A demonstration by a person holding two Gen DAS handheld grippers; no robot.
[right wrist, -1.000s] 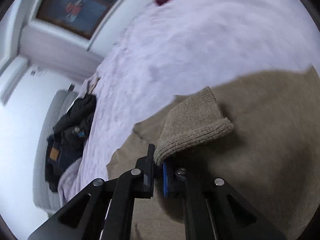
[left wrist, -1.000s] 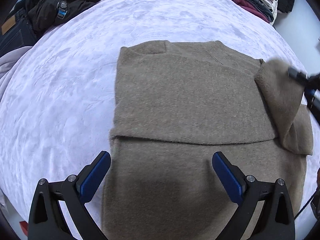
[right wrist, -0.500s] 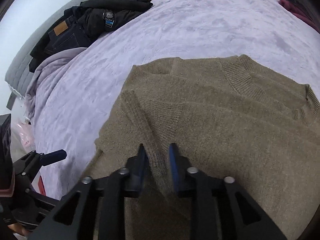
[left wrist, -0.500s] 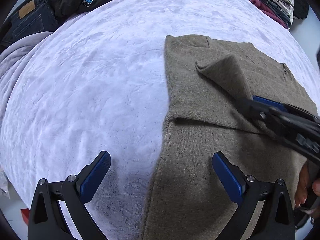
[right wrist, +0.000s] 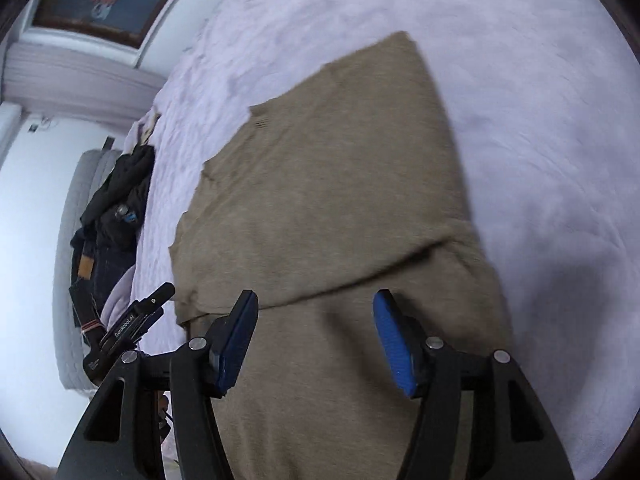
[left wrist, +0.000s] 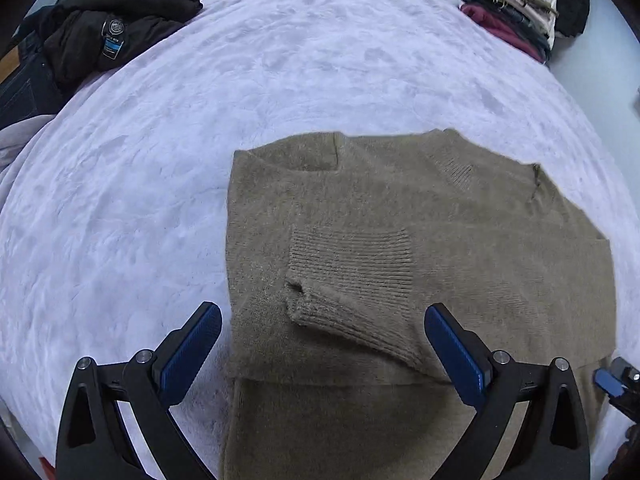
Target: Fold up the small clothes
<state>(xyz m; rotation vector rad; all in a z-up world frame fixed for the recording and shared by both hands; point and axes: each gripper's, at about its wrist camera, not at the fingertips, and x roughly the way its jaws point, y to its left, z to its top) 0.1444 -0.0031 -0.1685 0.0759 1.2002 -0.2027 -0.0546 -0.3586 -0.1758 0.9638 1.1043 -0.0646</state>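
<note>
The sweater (left wrist: 400,240) lies flat below both grippers. The left gripper (left wrist: 322,354) hangs wide open, empty. The right gripper (right wrist: 314,340), jaws just opened, holds nothing.

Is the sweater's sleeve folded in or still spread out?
Folded in: the sleeve lies across the sweater chest, its ribbed cuff on top.

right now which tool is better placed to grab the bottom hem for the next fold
A toss-up, leaning right: the right tool hangs open over the sweater body near the hem; the left tool straddles the folded cuff.
</note>
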